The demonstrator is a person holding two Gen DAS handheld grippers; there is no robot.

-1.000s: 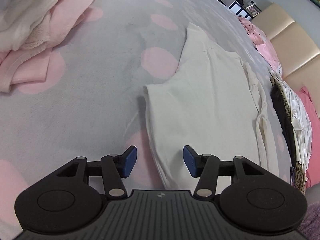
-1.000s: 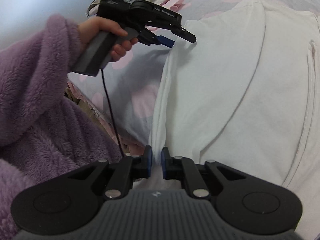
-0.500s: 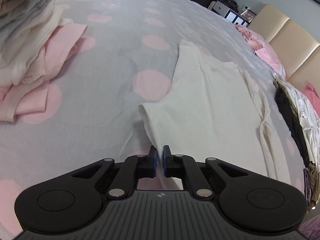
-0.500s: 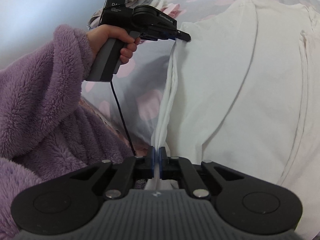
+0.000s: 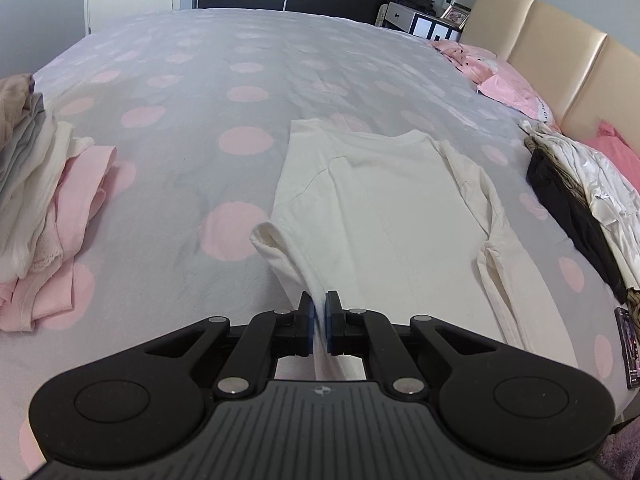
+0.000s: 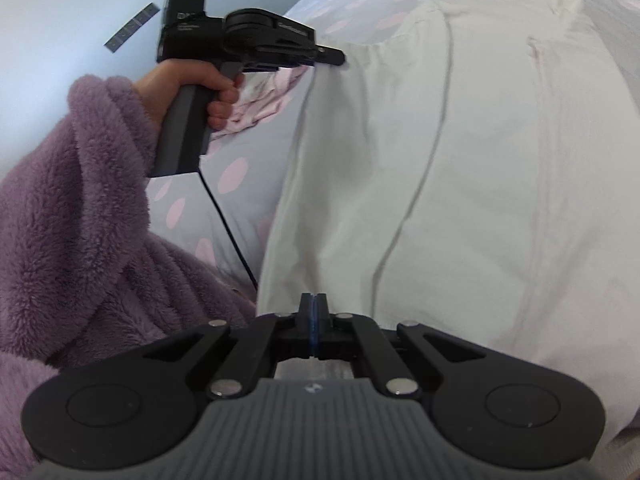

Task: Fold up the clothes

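Shirt (image 5: pixel 380 216) is our landmark: cream, long-sleeved, spread flat on the dotted bedspread (image 5: pixel 224 92), collar at the far end. Our left gripper (image 5: pixel 319 320) has its jaws pinched on the shirt's near left edge, cloth bunched between the blue pads and lifted off the bed into a ridge. Our right gripper (image 6: pixel 314 326) is fully closed at the near hem; the pads meet with no gap we can see, and the hem runs under the tips, so we judge it held but cannot see the cloth inside the pinch. From the right wrist we see the left gripper (image 6: pixel 326 56) further up the same side edge, carried by a hand (image 6: pixel 192 88) in a purple fleece sleeve (image 6: pixel 80 208).

Left of the shirt sits a stack (image 5: pixel 36 208) of pink, white and grey clothes; right of it lies a loose heap (image 5: pixel 580 200) of dark and pale garments by the headboard (image 5: pixel 560 52).

We judge this the start of the first lengthwise fold: one side edge gripped at two points. The next move calls for raising both grips together and carrying that edge across toward the shirt's right sleeve, keeping it taut so the fold lands straight.
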